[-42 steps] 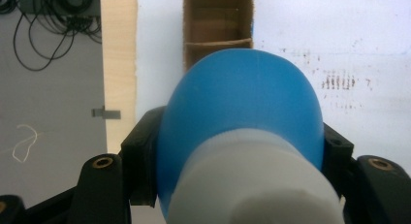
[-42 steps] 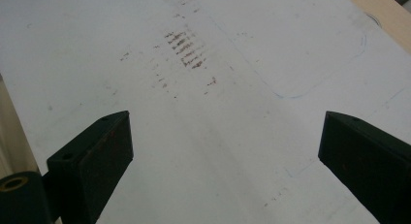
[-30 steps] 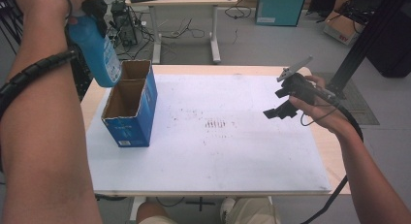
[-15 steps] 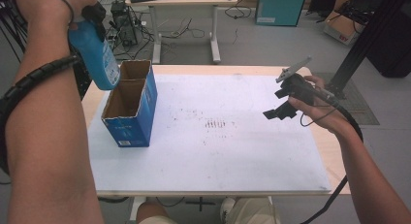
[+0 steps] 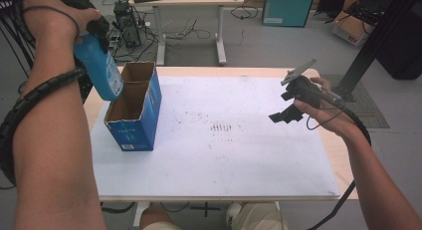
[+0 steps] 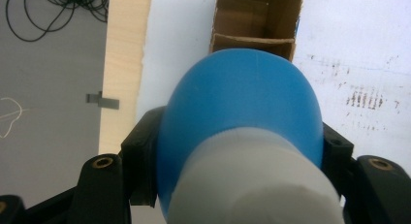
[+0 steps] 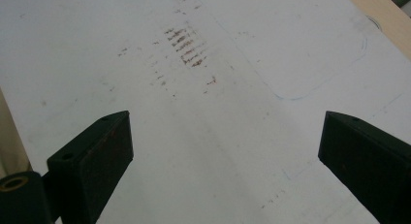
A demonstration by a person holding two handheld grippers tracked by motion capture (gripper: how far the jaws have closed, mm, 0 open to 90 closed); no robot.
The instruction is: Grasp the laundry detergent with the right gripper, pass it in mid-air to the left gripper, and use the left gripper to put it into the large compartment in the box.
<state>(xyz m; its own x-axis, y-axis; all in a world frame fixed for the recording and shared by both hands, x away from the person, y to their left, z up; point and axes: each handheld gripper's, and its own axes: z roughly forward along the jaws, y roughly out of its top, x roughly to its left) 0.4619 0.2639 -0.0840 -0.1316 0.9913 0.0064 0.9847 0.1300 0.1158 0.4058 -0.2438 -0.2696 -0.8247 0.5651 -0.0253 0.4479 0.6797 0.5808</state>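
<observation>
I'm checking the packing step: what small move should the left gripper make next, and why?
Probably lower it a little further. The left gripper is shut on the blue bottle, which hangs above the open cardboard box, bottom not yet inside.

No legible text on the blue box (image 5: 133, 135) or bottle (image 5: 102, 73).

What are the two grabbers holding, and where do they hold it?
The left gripper holds a blue bottle by its upper part, near the white cap, above the open cardboard box. The right gripper holds nothing; its jaws stand wide apart.
</observation>
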